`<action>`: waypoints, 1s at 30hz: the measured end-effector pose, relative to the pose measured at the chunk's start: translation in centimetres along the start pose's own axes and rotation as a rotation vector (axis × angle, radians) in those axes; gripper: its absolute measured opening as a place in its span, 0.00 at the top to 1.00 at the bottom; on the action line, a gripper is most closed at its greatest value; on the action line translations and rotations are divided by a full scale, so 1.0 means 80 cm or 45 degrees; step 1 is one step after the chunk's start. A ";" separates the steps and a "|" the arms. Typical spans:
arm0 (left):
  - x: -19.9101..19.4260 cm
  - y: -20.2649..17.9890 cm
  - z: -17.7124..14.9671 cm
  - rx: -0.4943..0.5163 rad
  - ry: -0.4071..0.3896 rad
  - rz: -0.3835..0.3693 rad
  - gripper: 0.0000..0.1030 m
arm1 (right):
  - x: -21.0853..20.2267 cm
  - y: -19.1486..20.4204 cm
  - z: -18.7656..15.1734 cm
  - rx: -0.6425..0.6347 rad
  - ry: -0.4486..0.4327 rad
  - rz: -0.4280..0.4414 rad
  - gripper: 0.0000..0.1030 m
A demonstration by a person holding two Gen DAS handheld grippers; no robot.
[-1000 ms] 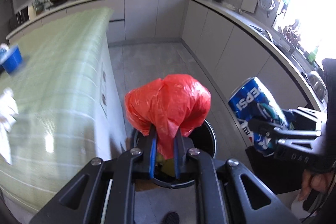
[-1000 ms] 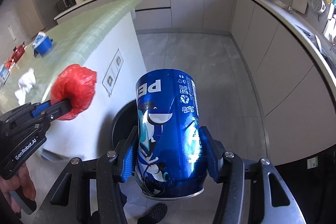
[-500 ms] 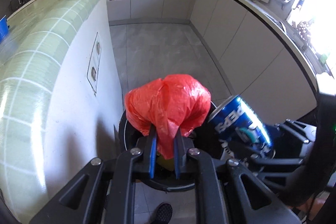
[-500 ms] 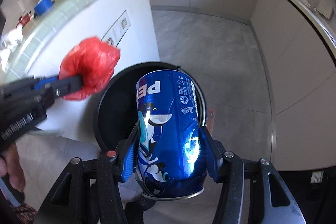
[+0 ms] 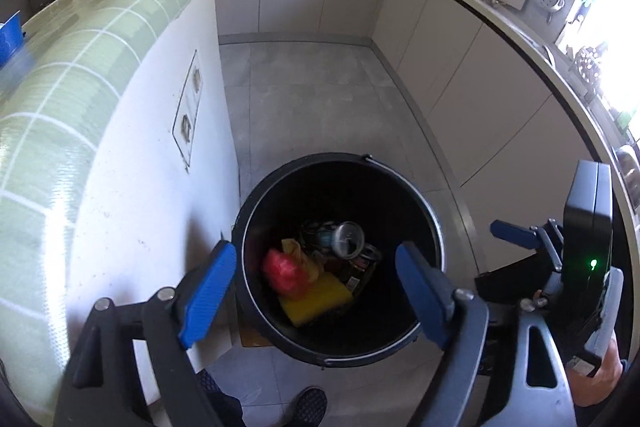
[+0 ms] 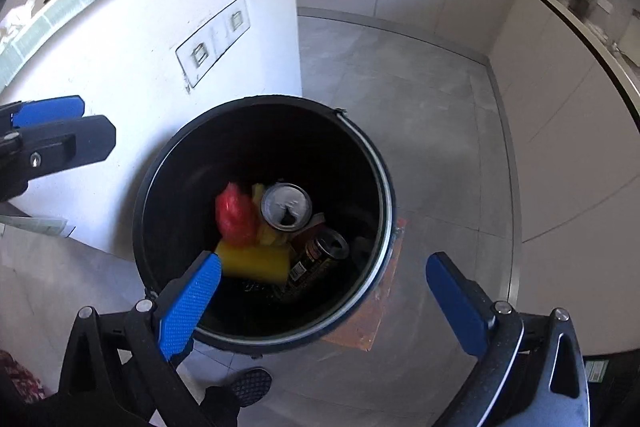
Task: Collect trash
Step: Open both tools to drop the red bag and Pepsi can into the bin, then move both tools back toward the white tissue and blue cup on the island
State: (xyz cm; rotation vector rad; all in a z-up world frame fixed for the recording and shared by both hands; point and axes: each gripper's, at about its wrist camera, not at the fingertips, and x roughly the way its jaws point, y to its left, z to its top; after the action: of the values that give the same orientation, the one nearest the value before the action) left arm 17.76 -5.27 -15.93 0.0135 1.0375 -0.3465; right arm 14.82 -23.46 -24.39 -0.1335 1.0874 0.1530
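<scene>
Right wrist view: both grippers' jaws, just opened wide, hold nothing above the black bin (image 6: 384, 195).

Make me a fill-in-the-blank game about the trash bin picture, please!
1. The red bag now lies inside the black ____.
2. The jaws of the right hand-held gripper have just been opening and hold ____.
3. The sponge in the bin is coloured ____.
4. The left hand-held gripper hangs ____ the bin.

Missing words: bin; nothing; yellow; above

glossy black plastic bin (image 6: 384, 195), shiny metal can (image 6: 286, 207), crinkled red plastic bag (image 6: 234, 213)
</scene>
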 end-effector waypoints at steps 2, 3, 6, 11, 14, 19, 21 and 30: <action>-0.008 -0.002 -0.001 -0.001 -0.026 0.004 0.19 | -0.005 -0.004 -0.004 0.007 0.005 -0.020 0.00; -0.009 -0.003 0.004 0.001 -0.039 0.004 0.19 | -0.004 -0.008 -0.005 0.017 0.002 -0.025 0.00; -0.017 -0.008 0.005 0.008 -0.057 0.006 0.19 | -0.009 -0.016 -0.008 0.050 0.013 -0.040 0.00; -0.027 -0.016 0.017 0.031 -0.084 -0.026 0.19 | -0.036 -0.027 -0.009 0.072 -0.013 -0.076 0.00; -0.040 -0.020 0.025 0.039 -0.136 -0.020 0.19 | -0.054 -0.036 0.000 0.099 -0.043 -0.118 0.00; -0.067 -0.011 0.047 0.020 -0.248 0.053 0.19 | -0.089 -0.044 0.020 0.139 -0.117 -0.155 0.00; -0.072 -0.006 0.051 0.013 -0.263 0.060 0.19 | -0.102 -0.042 0.029 0.141 -0.144 -0.154 0.00; -0.108 0.031 0.054 -0.022 -0.362 0.121 0.19 | -0.140 -0.006 0.069 0.111 -0.248 -0.146 0.00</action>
State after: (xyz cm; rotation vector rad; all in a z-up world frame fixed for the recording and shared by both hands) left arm 18.15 -1.29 -6.79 -0.0018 0.7555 -0.2444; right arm 14.62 -23.57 -11.90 -0.0996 0.8883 0.0150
